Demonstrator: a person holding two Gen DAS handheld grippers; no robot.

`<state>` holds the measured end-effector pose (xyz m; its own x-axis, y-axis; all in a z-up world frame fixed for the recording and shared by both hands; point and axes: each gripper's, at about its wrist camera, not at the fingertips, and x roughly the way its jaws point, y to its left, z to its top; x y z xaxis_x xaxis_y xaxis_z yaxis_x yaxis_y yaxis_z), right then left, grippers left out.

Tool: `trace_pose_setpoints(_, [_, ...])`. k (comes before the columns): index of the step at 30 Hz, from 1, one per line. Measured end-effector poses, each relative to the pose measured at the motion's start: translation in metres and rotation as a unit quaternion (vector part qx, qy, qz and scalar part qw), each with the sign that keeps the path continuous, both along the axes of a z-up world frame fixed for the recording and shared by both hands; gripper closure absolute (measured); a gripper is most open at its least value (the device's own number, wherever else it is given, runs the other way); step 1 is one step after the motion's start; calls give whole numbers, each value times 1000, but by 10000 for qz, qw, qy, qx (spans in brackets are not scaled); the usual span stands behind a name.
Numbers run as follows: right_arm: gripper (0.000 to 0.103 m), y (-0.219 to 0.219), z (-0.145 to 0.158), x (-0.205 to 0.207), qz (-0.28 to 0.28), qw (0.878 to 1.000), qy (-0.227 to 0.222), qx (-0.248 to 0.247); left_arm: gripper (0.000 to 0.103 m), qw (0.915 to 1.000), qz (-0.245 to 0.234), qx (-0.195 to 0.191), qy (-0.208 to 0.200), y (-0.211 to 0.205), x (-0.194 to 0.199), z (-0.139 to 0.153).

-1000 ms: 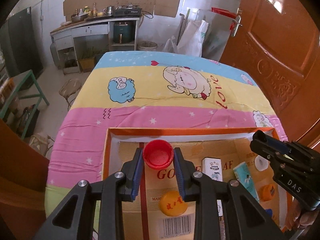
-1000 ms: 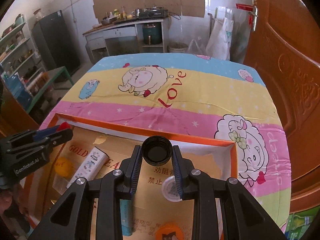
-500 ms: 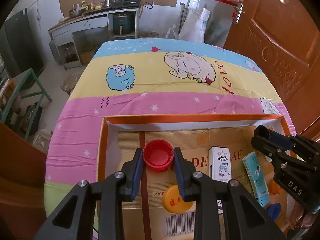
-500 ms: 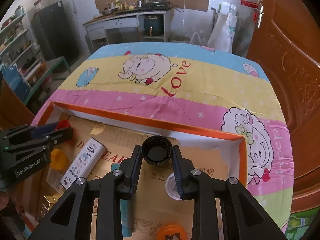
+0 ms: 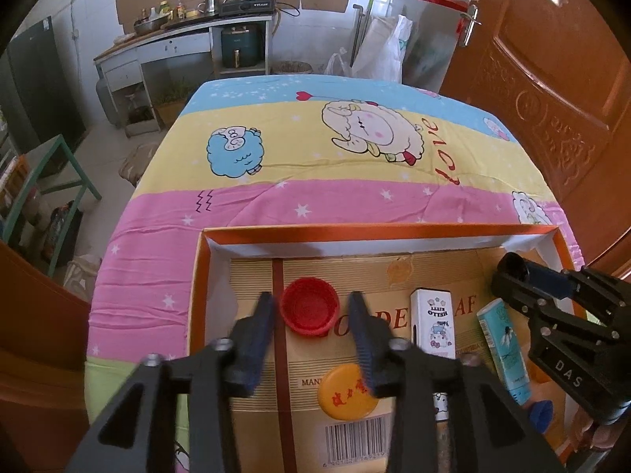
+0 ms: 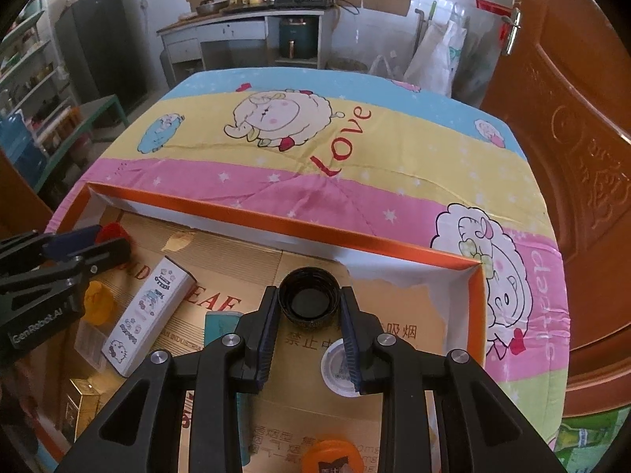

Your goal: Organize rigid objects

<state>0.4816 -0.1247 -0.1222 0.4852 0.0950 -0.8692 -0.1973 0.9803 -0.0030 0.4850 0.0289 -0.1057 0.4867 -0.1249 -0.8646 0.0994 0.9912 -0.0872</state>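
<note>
A red cap (image 5: pixel 310 306) lies open side up on the cardboard floor of an orange-rimmed box (image 5: pixel 355 232). My left gripper (image 5: pixel 311 317) is open around it, its fingers apart from the cap on both sides. My right gripper (image 6: pixel 308 307) is shut on a black cap (image 6: pixel 308 302), held over the box's right part (image 6: pixel 394 242). In the left wrist view the right gripper (image 5: pixel 512 272) shows at the right. In the right wrist view the left gripper (image 6: pixel 92 242) shows at the left, next to the red cap (image 6: pixel 112 231).
In the box lie a white Hello Kitty carton (image 5: pixel 432 323), a teal tube (image 5: pixel 504 351), a yellow lid (image 5: pixel 347 392), a blue cap (image 5: pixel 541 414), a clear lid (image 6: pixel 338 366), an orange lid (image 6: pixel 331 457) and a gold carton (image 6: pixel 83 402). A wooden door (image 5: pixel 552 79) stands right.
My left gripper has opened and let go of the red cap, which now rests on the box floor. Both grippers have moved down into the box. The right gripper still holds the black cap.
</note>
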Motion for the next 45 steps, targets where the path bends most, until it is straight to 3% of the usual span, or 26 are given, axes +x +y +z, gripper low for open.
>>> trace_pose_setpoints(5, [71, -2, 0, 0, -17, 10000, 19, 43, 54, 10000, 14, -30, -17, 0, 0, 1])
trace_pose_setpoints(12, [56, -4, 1, -1, -12, 9998, 31, 186, 54, 10000, 2, 24, -93, -1, -3, 4])
trace_pose_setpoints(27, [56, -5, 12, -9, -85, 9996, -177, 201, 54, 9998, -83, -50, -182, -3, -7, 7])
trace_pose_setpoints(45, [56, -18, 64, -56, -581, 9941, -890, 231, 54, 9954, 106, -356, -880, 9, -48, 54])
